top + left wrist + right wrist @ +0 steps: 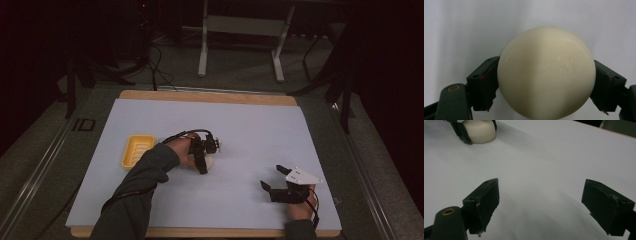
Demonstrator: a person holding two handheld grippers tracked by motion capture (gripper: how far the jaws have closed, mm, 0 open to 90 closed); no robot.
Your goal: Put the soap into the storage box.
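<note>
Left gripper (546, 82) jaws pinch the cream soap bar (546, 72) mid-tabletop, just right of the empty yellow soap dish (136, 150). Grasp looks done; lift and placement in the dish likely remain. Right gripper (544, 202) idles near the front right corner, jaws spread, holding nothing.

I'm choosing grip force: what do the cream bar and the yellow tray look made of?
Cream bar: probably soap, smooth and slightly waxy, with faint glints and pressed-in lettering; the left gripper clamps its sides. Yellow tray: likely moulded plastic, evenly coloured with ridges inside; too small to tell its sheen.
</note>
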